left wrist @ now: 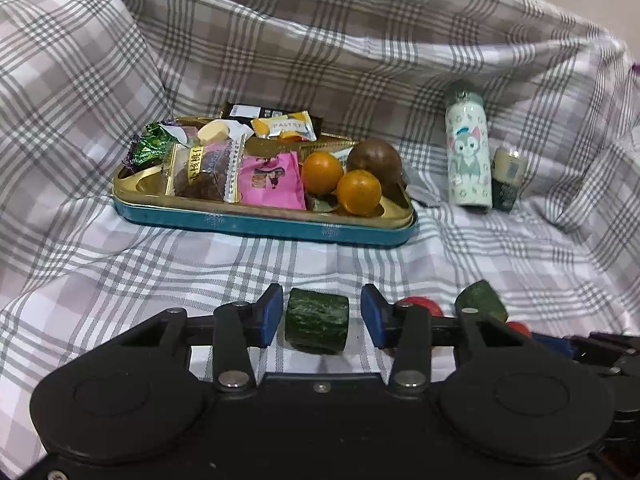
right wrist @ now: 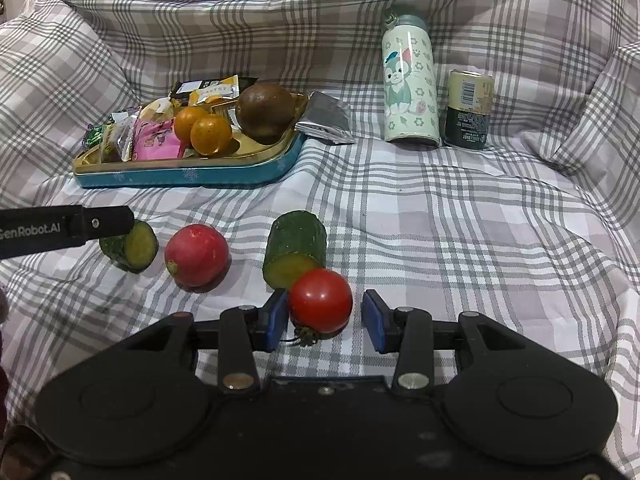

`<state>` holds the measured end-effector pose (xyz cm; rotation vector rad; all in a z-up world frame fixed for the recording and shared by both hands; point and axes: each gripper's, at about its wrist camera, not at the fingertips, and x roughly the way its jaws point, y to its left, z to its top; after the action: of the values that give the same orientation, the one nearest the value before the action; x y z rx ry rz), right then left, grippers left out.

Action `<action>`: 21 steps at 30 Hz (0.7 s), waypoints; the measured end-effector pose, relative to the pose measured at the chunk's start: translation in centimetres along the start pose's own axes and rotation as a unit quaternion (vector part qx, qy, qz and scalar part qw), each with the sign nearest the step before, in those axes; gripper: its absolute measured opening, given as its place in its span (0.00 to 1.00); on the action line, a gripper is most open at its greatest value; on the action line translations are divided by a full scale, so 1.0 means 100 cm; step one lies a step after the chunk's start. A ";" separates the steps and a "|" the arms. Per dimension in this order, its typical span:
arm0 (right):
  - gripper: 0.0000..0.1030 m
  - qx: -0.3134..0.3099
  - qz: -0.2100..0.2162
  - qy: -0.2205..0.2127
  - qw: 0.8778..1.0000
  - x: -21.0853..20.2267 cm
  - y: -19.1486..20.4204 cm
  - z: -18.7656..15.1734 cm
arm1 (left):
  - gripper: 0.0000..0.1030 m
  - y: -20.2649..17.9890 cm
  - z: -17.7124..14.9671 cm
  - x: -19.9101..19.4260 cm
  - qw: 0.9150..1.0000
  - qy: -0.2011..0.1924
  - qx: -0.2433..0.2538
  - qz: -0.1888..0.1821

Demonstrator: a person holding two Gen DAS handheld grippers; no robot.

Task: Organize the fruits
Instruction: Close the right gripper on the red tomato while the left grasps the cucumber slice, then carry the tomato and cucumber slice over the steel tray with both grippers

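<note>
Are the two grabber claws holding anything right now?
No. The left gripper has a cucumber piece between open jaws. The right gripper has a tomato between its jaws, but one pad stands clear.

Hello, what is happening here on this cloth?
A person is sorting food with two hand-held tools. The left tool is open around a cucumber piece. The right tool brackets a tomato, with a gap on one side. Two oranges already lie in the tin tray.
</note>
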<state>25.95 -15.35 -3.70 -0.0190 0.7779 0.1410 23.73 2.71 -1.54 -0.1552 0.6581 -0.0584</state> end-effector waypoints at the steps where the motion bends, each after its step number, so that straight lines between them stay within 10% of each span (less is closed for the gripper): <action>1: 0.34 0.000 0.003 -0.001 1.000 0.000 0.000 0.000 | 0.51 -0.001 -0.001 0.002 1.000 0.004 0.002 0.003; 21: 0.34 -0.022 -0.006 -0.011 1.000 -0.002 0.006 -0.003 | 0.43 -0.001 -0.004 0.016 1.000 0.025 -0.004 0.012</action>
<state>25.50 -14.84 -3.79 -0.0628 0.7519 0.1473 24.71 2.42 -2.82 -0.1536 0.7107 -0.0379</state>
